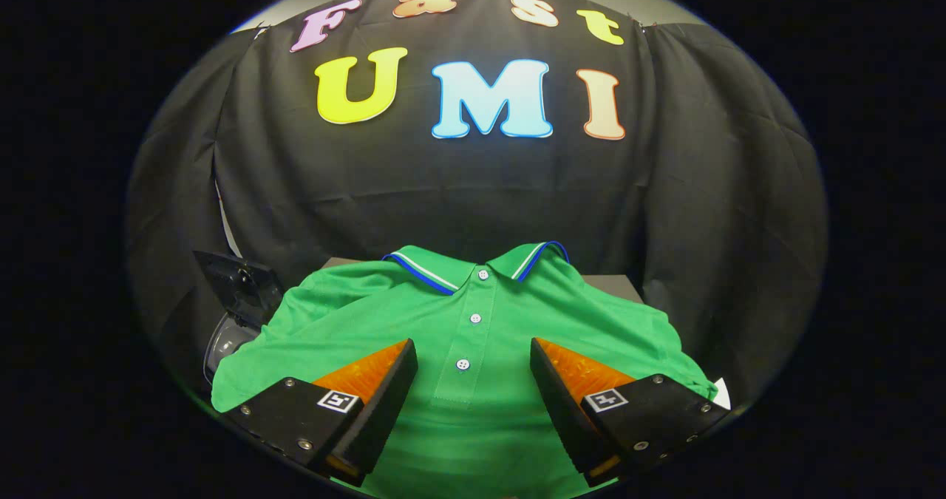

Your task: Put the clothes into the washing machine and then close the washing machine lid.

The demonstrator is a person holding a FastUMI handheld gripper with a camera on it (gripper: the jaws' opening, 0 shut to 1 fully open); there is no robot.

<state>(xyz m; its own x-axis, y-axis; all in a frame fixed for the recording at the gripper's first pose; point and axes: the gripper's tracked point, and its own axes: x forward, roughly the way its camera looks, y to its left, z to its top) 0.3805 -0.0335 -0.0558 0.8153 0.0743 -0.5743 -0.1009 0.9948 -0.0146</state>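
Behind everything, from nine o'clock round through twelve to three, hung the black cloth wall (473,188) of the booth, creased and draped in folds.

Next in size was the green polo shirt (473,425), spread flat with its front up on a grey surface (613,284) whose corner showed past the shirt's shoulder at about two o'clock. The shirt lay directly under and ahead of the gripper (473,358): its collar (473,262), trimmed in blue and white stripes, sat at twelve o'clock beyond the fingertips, and its placket ran straight down the middle of the gap between the two fingers, with three white buttons (463,364) along it, the lowest one lying level with the fingertips. The sleeves spread out to either side, reaching past the fingers towards nine and three o'clock.

At about nine o'clock from the gripper, just beside the shirt's sleeve, stood a dark shiny object with a rounded clear part (233,314); what it was could not be told.

The gripper's fingers (369,381) were spread wide apart and clasped nothing, one at seven o'clock and the other at five, with the shirt's chest between them. Whether they touched the cloth could not be told.
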